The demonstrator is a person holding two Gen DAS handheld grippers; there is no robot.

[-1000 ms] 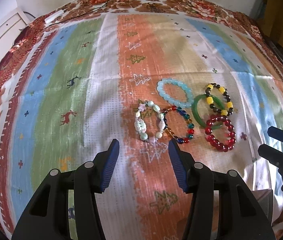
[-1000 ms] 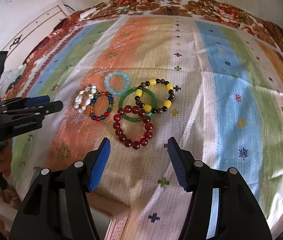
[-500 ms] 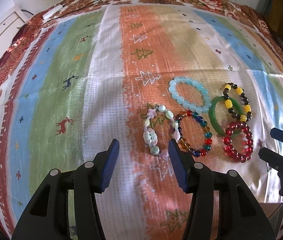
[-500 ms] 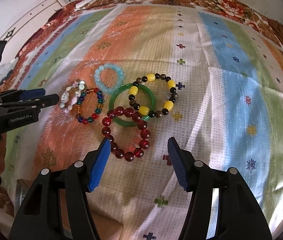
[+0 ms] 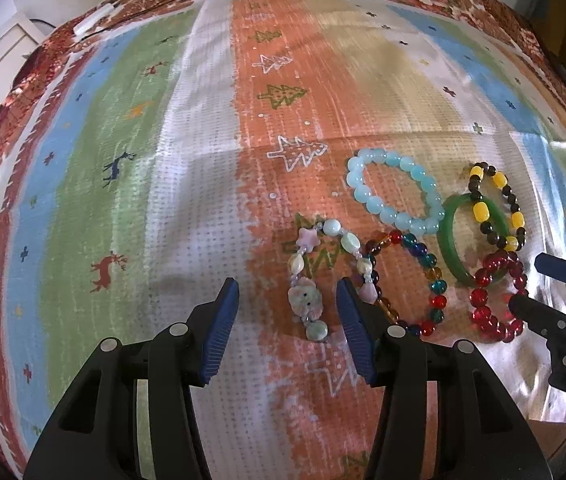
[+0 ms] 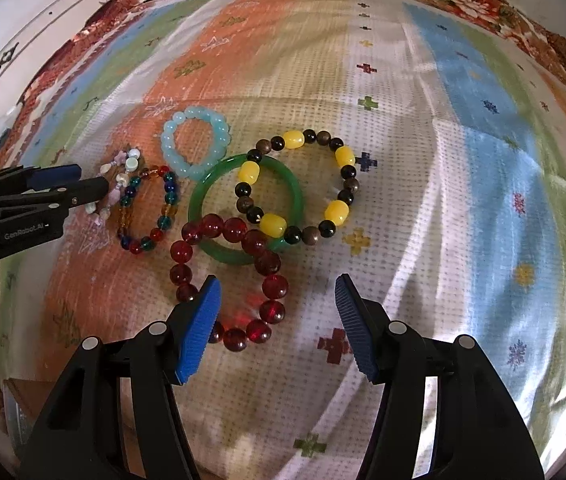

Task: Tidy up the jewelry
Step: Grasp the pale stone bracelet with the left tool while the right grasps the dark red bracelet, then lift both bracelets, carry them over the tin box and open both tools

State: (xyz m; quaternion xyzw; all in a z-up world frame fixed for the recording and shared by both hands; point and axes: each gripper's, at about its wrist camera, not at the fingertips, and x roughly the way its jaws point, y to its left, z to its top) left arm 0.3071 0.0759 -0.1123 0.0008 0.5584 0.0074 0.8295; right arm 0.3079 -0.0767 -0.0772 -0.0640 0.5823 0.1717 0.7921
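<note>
Several bracelets lie on a striped cloth. In the left wrist view my open left gripper [image 5: 287, 330] straddles the near end of a pale stone charm bracelet [image 5: 306, 301]. Beside it lie a multicoloured glass bead bracelet [image 5: 435, 272], a light blue bead bracelet [image 5: 367, 196], a green bangle [image 5: 449, 248], a yellow and dark bead bracelet [image 5: 517, 220] and a red bead bracelet [image 5: 479, 298]. In the right wrist view my open right gripper [image 6: 277, 326] is over the near side of the red bead bracelet [image 6: 273, 286], which overlaps the green bangle [image 6: 203, 192].
The striped cloth [image 5: 123, 184] with tree and deer patterns covers the whole surface. A white cabinet [image 6: 55, 16] stands beyond its far left edge. A brown box corner [image 6: 27, 392] shows at the near left under the right gripper.
Both grippers have moved forward and down toward the bracelets. The left one now straddles the pale charm bracelet, the right one reaches the red bead bracelet. The bracelets have not moved.
</note>
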